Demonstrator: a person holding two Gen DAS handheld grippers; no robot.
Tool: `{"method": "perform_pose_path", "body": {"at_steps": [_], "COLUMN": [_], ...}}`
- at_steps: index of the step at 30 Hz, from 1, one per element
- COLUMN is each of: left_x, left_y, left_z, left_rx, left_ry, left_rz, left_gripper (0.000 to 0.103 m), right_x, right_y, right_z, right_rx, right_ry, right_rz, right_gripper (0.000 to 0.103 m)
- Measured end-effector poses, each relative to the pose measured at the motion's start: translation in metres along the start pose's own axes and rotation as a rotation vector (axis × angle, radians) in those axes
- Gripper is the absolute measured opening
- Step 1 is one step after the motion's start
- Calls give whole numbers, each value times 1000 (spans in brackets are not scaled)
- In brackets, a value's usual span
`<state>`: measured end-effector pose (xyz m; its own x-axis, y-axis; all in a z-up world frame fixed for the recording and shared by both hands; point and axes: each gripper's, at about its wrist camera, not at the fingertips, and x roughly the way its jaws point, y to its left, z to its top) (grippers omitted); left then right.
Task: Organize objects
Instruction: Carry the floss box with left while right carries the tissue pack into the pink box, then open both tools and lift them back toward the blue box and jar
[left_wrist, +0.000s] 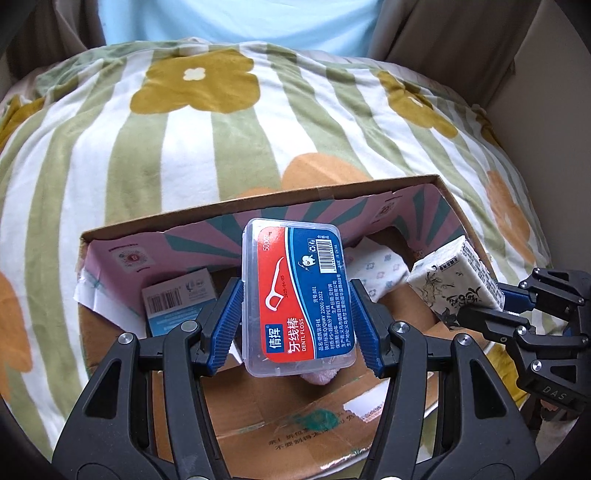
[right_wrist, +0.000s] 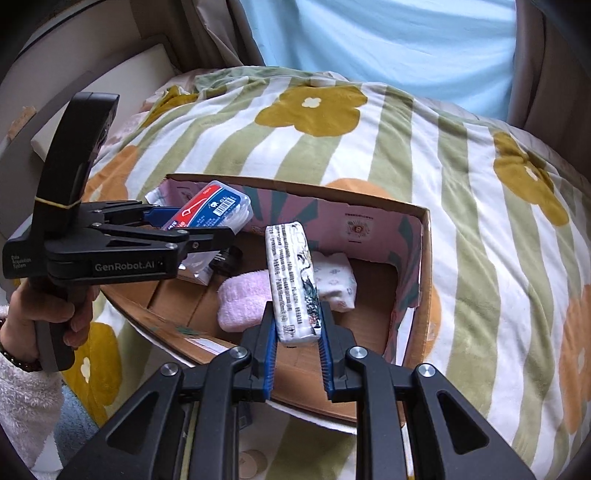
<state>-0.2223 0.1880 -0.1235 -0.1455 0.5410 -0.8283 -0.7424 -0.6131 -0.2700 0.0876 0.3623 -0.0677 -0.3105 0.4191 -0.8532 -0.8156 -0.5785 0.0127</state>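
Partly done, by the look of it: cardboard box (left_wrist: 125, 230) on the bed's floral blanket (left_wrist: 110, 147) already holds a pink cloth (right_wrist: 243, 299), a folded patterned cloth (right_wrist: 338, 280) & a small barcoded carton (left_wrist: 179, 299). Left gripper (left_wrist: 295, 325) is clamped on a clear floss-pick case (left_wrist: 299, 295) (label "DENTL FLOSS", "50pcs") over the box; right gripper (right_wrist: 297, 334) pinches a tissue pack (right_wrist: 293, 280) w/ ink-style print, also above the box. Both items left to set down inside; left gripper's body reads "GenRobot.AI".
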Motion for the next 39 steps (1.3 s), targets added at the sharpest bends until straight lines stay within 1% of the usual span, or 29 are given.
{"method": "perform_pose_path", "body": {"at_steps": [4, 8, 9, 10, 11, 12, 13, 14, 18, 23, 28, 33, 39], "left_x": [2, -6, -7, -8, -10, -13, -16, -19, -29, -37, -49, -69, -100], "left_y": [-4, -9, -11, -12, -12, -11, -10, -7, 1, 7, 5, 4, -12], "left_z": [4, 9, 10, 12, 13, 13, 13, 13, 11, 3, -13, -18, -28], "left_rx": [20, 38, 44, 49, 49, 46, 39, 30, 11, -11, 17, 12, 35], "left_ry": [-1, -23, -24, -24, -28, -41, -58, -58, -65, -64, -79, -101, -142], "left_rz": [8, 1, 9, 28, 41, 49, 46, 41, 41, 43, 77, 71, 72], "left_gripper": [54, 54, 60, 81, 95, 103, 103, 103, 103, 103, 103, 103, 103], "right_x": [3, 6, 7, 8, 9, 10, 10, 9, 5, 1, -7, -22, -53], "right_y": [-1, 1, 3, 4, 5, 5, 4, 3, -2, 0, 1, 7, 20], "right_z": [-2, 0, 0, 1, 1, 1, 0, -1, -5, -7, -10, -12, -18], "right_rx": [10, 7, -3, -8, -9, -6, 0, 8, 40, 42, 62, 52, 29], "right_ry": [4, 12, 16, 20, 28, 37, 39, 31, 22, 19, 11, -7, -53], "right_rz": [9, 8, -10, -32, -53, -75, -84, -83, -78, -80, -58, -63, -79], "right_gripper": [19, 19, 22, 25, 38, 59, 69, 76, 76, 76, 76, 76, 76]}}
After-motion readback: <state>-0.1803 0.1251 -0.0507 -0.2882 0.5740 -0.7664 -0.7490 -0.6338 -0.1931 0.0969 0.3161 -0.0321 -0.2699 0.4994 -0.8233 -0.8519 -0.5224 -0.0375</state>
